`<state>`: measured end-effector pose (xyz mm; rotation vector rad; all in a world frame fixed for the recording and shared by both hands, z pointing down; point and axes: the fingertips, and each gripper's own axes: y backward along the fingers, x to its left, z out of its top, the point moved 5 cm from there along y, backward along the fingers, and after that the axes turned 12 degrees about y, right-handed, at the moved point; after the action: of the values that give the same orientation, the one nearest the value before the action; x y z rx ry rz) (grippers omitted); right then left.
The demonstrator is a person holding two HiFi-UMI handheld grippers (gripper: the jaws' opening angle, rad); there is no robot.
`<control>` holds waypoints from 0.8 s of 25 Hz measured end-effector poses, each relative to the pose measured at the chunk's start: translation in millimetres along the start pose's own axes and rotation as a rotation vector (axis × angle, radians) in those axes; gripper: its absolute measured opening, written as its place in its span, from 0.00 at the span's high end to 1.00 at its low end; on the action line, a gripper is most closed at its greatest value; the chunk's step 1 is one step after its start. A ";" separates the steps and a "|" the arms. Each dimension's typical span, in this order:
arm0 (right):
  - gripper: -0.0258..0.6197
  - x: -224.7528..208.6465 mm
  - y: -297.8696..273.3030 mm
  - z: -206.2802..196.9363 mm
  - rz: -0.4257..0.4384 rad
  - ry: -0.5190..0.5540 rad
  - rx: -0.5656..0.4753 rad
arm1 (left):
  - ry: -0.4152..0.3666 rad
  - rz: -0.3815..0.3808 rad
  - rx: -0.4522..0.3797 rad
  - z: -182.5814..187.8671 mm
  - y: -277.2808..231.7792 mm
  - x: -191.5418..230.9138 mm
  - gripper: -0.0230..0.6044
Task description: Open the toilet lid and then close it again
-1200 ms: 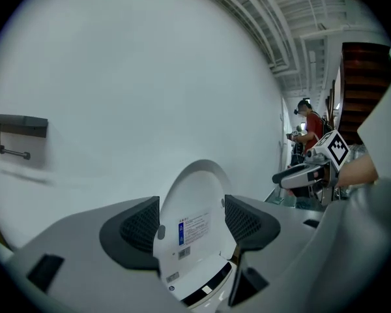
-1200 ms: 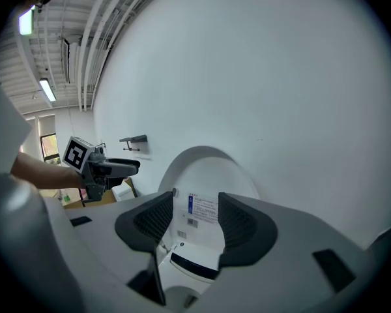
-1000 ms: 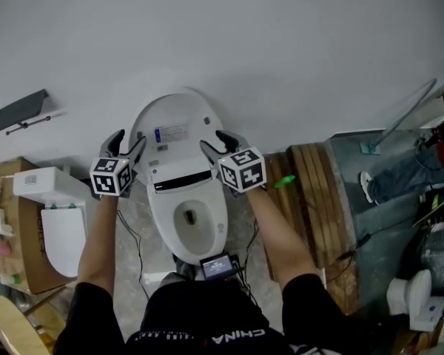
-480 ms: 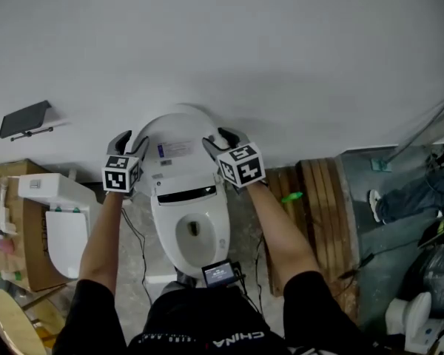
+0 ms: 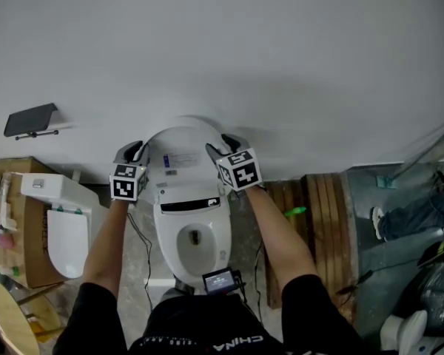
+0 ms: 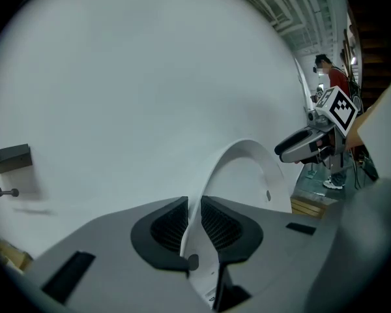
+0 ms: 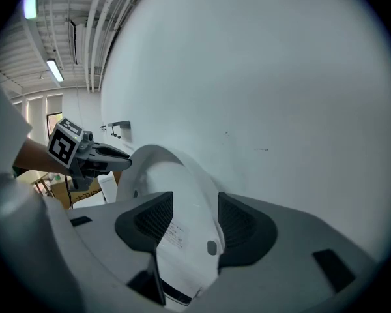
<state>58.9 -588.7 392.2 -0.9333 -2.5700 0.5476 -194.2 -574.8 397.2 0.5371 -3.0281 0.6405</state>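
Upright toilet lid [image 5: 179, 145]: left gripper [image 6: 193, 208] jaws, just closing, pinch its left rim, right gripper [image 7: 194, 208] clamps its right rim wider; uneven pull risks slip, slam.

A warehouse-like workshop is showing: a toilet [image 5: 191, 231] is standing between a wooden pallet [image 5: 325, 220], right, and a cardboard box [image 5: 18, 170], left, with bare pipes [image 7: 94, 31] running across the ceiling

The toilet lid [image 5: 179, 143] is standing upright close before the wall [image 5: 244, 50], behind the bowl [image 5: 194, 242]. Left of the bowl a second toilet [image 5: 59, 224] is sitting, with a cardboard box [image 5: 11, 231] at its own left and a bracket [image 5: 31, 119] hanging on the wall above. Wooden planks [image 5: 314, 220] are lying on the floor to the bowl's right.
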 end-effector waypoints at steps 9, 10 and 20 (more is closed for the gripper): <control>0.66 -2.6 -14.4 9.4 -0.024 0.061 0.029 | 0.015 0.007 -0.002 -3.3 10.8 -8.5 0.86; 0.75 -1.0 -12.6 9.8 -0.029 0.068 0.031 | 0.014 0.006 -0.001 -4.1 13.1 -9.6 0.86; 0.83 24.7 27.0 -1.1 -0.001 0.134 0.022 | 0.019 0.006 0.014 -18.6 51.4 -30.9 0.86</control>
<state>55.9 -552.9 385.2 -0.9286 -2.4406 0.4942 -183.3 -513.2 391.9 0.5190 -3.0112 0.6632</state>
